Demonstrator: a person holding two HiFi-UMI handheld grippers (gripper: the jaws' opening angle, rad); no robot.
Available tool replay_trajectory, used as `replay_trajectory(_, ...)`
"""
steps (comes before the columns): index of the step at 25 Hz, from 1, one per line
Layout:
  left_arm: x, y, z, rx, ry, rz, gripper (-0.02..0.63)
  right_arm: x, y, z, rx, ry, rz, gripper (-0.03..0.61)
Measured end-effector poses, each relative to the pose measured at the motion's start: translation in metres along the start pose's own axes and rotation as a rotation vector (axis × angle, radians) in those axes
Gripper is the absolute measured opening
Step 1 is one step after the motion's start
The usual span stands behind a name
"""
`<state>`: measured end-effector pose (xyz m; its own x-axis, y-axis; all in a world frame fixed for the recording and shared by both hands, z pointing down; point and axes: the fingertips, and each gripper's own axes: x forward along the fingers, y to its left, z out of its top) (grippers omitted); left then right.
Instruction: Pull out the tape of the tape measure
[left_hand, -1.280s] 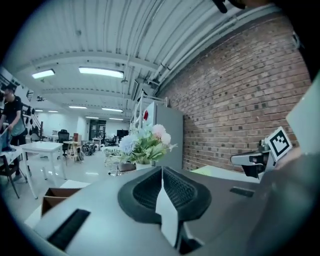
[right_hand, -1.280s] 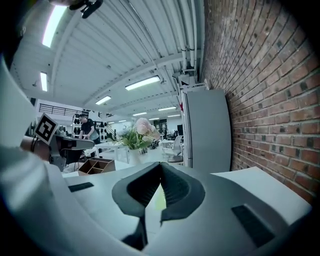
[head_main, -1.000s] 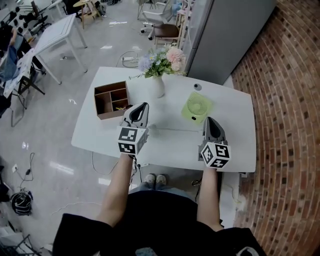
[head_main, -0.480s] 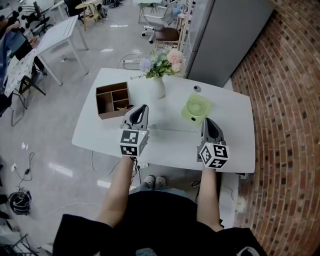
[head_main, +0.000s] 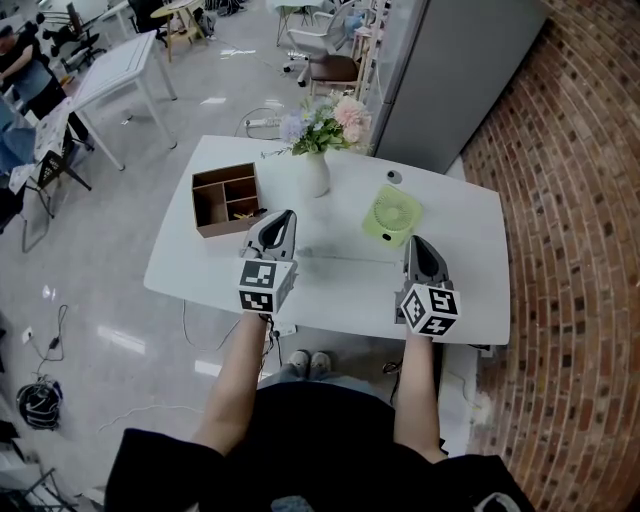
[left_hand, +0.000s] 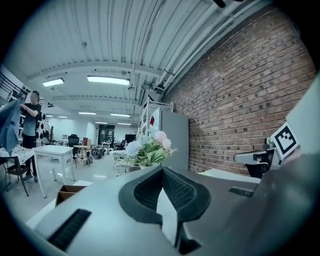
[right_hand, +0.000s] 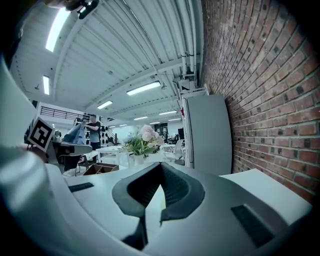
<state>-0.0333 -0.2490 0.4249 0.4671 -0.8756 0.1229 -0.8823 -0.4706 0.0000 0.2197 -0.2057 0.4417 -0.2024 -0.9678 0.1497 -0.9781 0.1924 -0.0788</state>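
- The left gripper (left_hand: 161, 170) is seen with its ribbed black jaws closed tip to tip; nothing pinched between them can be made out.
- The right gripper (right_hand: 161, 165) is closed likewise, with a pale yellowish sliver showing in the slit below its tips.
- Black-and-white square markers are carried on each gripper's cube.
- A thin pale line, taken to be the tape (head_main: 350, 259), is stretched between the two grippers' tips. Its long axis runs left to right over the smooth white table (head_main: 470, 290). The case cannot be made out.
- Beyond, a compartmented wooden box (head_main: 222, 198), a white vase (head_main: 314, 172) of flowers and a round green fan (head_main: 392, 214) are set.
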Motion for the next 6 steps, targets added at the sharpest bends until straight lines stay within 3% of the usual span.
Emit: replay_trajectory(6,-0.0001,-0.0022,-0.0001,0.003,0.004,-0.004,0.021,-0.0016,-0.0008,0.0004,0.003,0.001,-0.001,0.000)
